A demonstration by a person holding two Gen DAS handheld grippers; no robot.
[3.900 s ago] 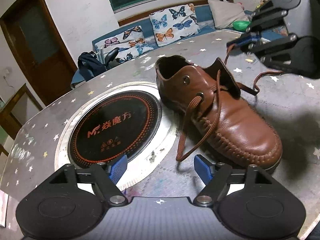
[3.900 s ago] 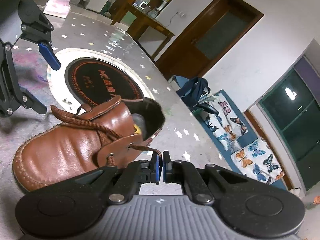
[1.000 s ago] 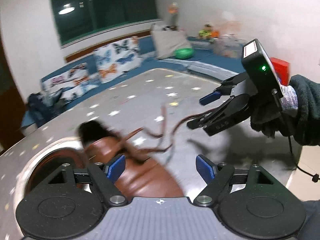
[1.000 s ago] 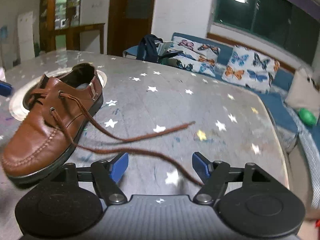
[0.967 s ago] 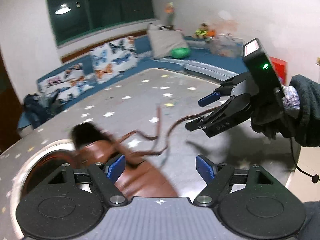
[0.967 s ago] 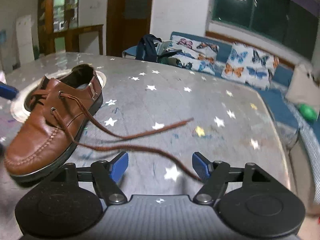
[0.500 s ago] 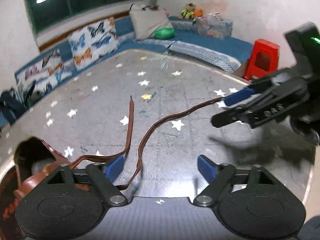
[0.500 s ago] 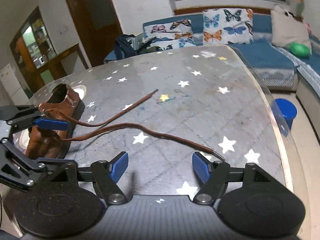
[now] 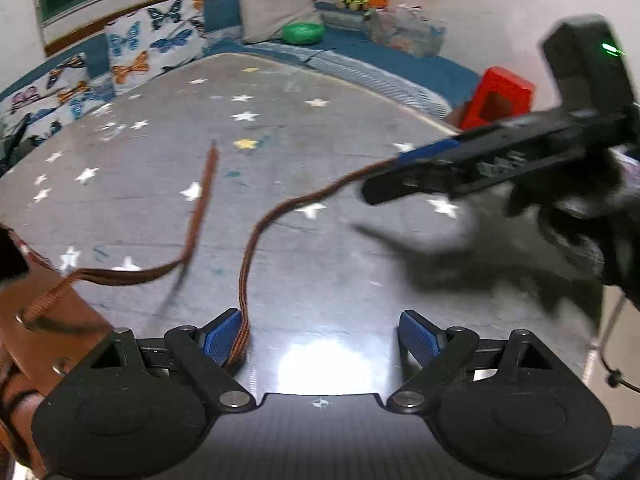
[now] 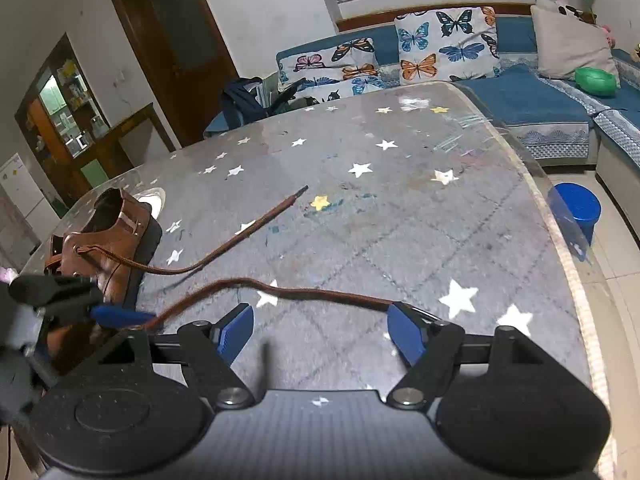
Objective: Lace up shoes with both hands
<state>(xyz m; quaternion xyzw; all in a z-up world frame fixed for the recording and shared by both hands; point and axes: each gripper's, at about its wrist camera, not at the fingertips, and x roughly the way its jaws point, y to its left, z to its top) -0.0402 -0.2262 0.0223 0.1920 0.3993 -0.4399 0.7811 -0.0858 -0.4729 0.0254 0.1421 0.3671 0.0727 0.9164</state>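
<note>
**Both lace ends laid out — regrip before crossing**

Desk (image 10: 400,216): grey star-print top. Shoe (image 10: 116,236) sits toward the far left edge as the right wrist view shows it, heel opening up, toe hidden behind the left tongs.

Two lace ends run from the eyelets across the desk toward its right edge:
- far lace end (image 10: 256,228): lies flat and free, tip near the yellow star in mid-desk.
- near lace end (image 10: 304,292): runs between both tongs, sagging in the middle.

Left tongs (image 9: 322,334): wide apart, clamping nothing; near lace end only brushes past the inner face of the left blue pad.
Right tongs (image 10: 320,330): jaws opening, wide; lace tip lies against the right-hand blue pad, not pinched.

My read: step in hand is taking one end in each tongs.

Doing it well:
- centre the lace between the pads before closing, not against one side.
- grip near the tip, leaving slack back to the eyelet.
- one tongs per end; far end is untouched.
- pull gently: the shoe is light and probably slides toward the edge.
</note>
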